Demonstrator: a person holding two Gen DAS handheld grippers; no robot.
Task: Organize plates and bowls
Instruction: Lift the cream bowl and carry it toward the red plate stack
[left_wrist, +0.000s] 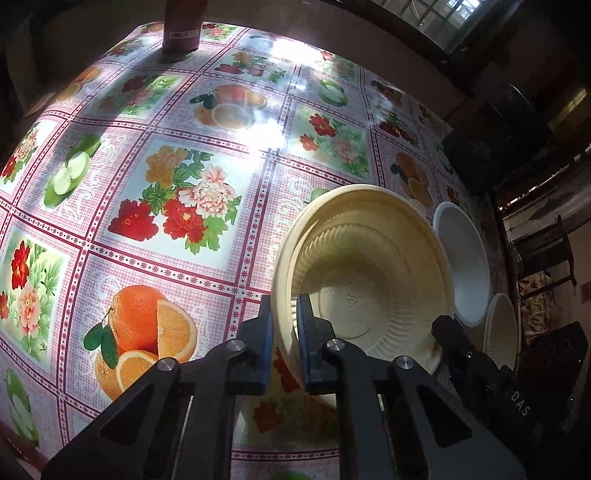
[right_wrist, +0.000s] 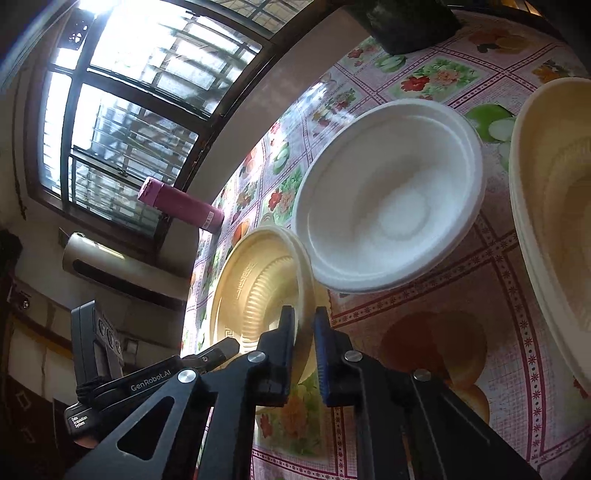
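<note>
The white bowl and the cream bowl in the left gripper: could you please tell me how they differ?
The white bowl is plain and smooth inside; the cream bowl has ribbed walls and embossed marks on its base. The white bowl rests free on the tablecloth, with no gripper on it, while the cream bowl's rim is pinched by the left gripper and tilted. Both are round, shallow and empty.

Right wrist: rim grip confirmed.
My right gripper (right_wrist: 303, 325) pinches the cream bowl's (right_wrist: 255, 291) rim; white bowl (right_wrist: 391, 195) overlaps it, on the tablecloth (right_wrist: 443, 295).
</note>
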